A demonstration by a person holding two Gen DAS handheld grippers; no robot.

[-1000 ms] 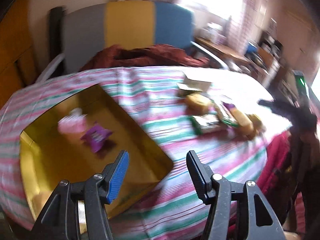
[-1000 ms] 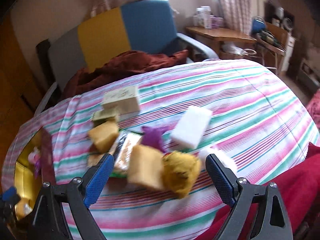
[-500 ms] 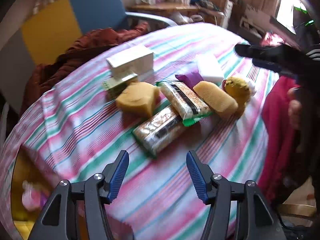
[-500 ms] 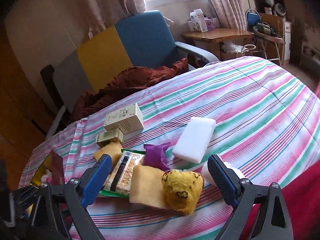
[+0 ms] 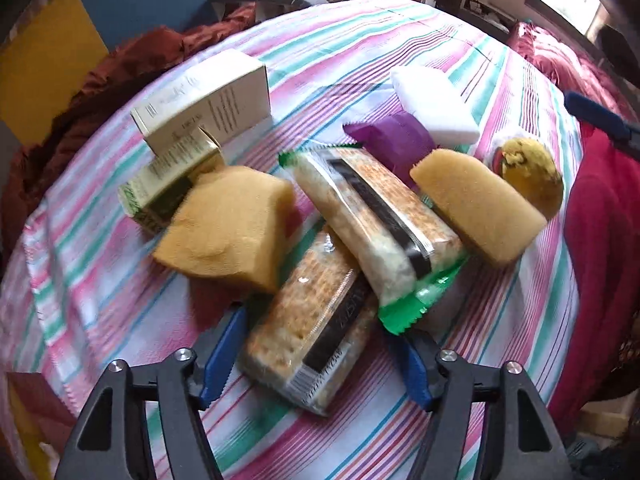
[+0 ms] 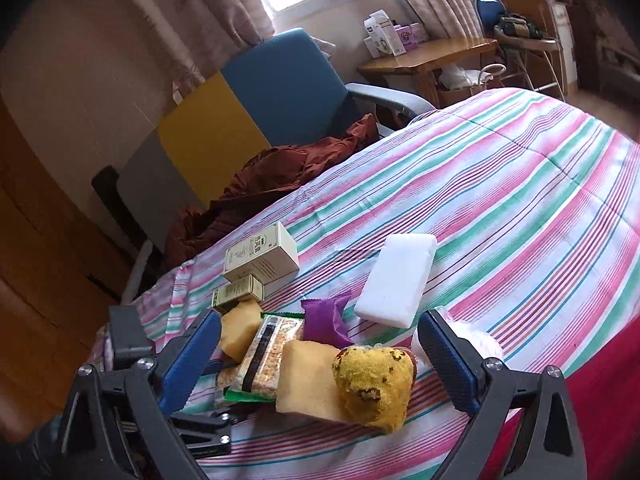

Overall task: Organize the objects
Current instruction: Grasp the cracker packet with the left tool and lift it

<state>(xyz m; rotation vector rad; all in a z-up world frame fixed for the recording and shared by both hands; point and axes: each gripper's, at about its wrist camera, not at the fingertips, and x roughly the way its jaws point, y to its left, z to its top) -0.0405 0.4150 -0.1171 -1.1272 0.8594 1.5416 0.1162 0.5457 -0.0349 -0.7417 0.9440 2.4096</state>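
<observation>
A pile of objects lies on the striped tablecloth (image 5: 360,40). My left gripper (image 5: 316,354) is open, its jaws on either side of the near end of a cracker pack (image 5: 308,336). A second cracker pack (image 5: 372,216) lies across it. Around them are two yellow sponges (image 5: 228,228) (image 5: 476,204), a purple packet (image 5: 394,140), a white block (image 5: 434,100), two cartons (image 5: 208,100) (image 5: 168,180) and a yellow plush toy (image 5: 532,174). My right gripper (image 6: 320,354) is open and empty above the plush toy (image 6: 376,380) and a sponge (image 6: 308,376).
A blue, yellow and grey chair (image 6: 248,108) with a red-brown cloth (image 6: 272,176) stands behind the table. A wooden desk (image 6: 432,52) with boxes is at the back right. A red cloth (image 5: 600,240) lies at the table's right edge.
My left gripper has swung from the gold tray on the left to the pile and moved in around the near cracker pack. My right gripper has risen and drawn back a little.
</observation>
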